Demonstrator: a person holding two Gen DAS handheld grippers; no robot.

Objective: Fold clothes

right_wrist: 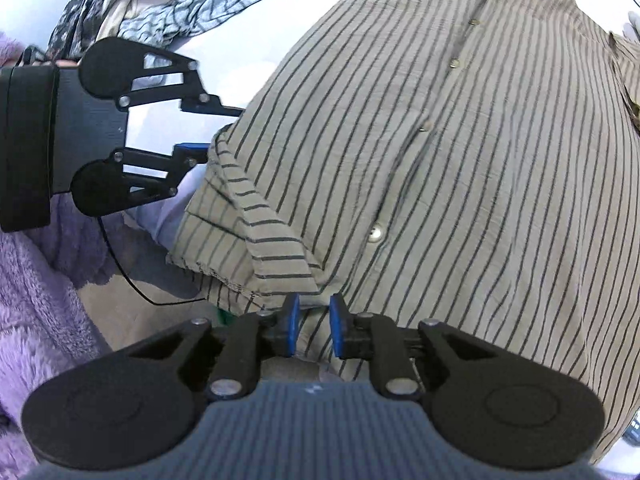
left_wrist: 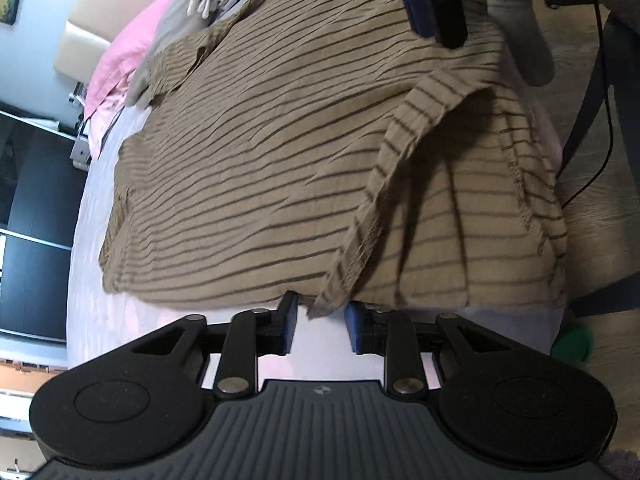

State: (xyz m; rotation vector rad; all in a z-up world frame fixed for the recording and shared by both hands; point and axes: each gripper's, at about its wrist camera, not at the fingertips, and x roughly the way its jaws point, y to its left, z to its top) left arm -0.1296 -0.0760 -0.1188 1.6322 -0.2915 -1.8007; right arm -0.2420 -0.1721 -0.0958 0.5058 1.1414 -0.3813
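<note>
pinching the shirt (left_wrist: 280, 152) hem, my left tool (left_wrist: 320, 320) and right tool (right_wrist: 314, 330) gaped, gripping nothing; i judged both needed closing before lifting.

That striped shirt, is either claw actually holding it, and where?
Neither. The left gripper and right gripper are both open at edges of the striped shirt, gripping nothing.

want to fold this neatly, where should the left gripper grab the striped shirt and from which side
Best bet is the hem corner of the striped shirt sticking out just ahead of the open left gripper. Come straight in from the bed edge, level with the sheet. That flap is doubled over and lifted, so one of the fingers can likely slide under.
</note>
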